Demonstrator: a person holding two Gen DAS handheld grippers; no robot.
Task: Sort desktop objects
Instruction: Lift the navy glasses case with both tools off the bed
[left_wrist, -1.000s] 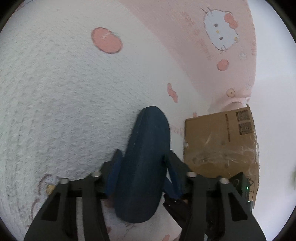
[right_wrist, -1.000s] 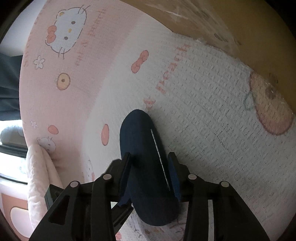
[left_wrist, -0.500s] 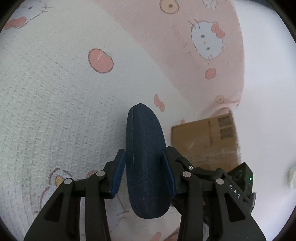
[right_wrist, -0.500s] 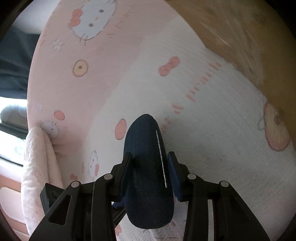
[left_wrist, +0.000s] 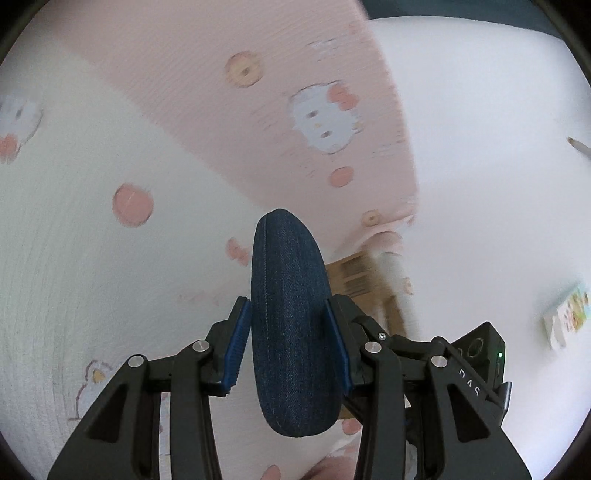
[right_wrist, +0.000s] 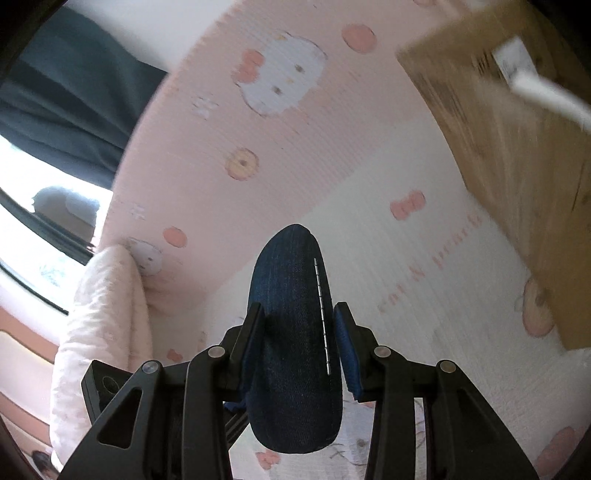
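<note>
Left claw (left_wrist: 291, 347) clamped denim case (left_wrist: 291, 325); right claw (right_wrist: 297, 345) clamped its other end (right_wrist: 293, 347), hinge showing. Case hung above pink cartoon blanket (right_wrist: 207, 155), cardboard box (right_wrist: 517, 155) beside.

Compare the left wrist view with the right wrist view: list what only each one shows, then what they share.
Only the left wrist view: a colourful printed card or packet on the white surface at far right, and the black camera body of the other tool.

Only the right wrist view: a dark curtain, a bright window, a rolled pink blanket edge, and the metal hinge strip along the case.

Both: tongs shut on a dark blue denim case, the pink cartoon-cat blanket and a cardboard box.
</note>
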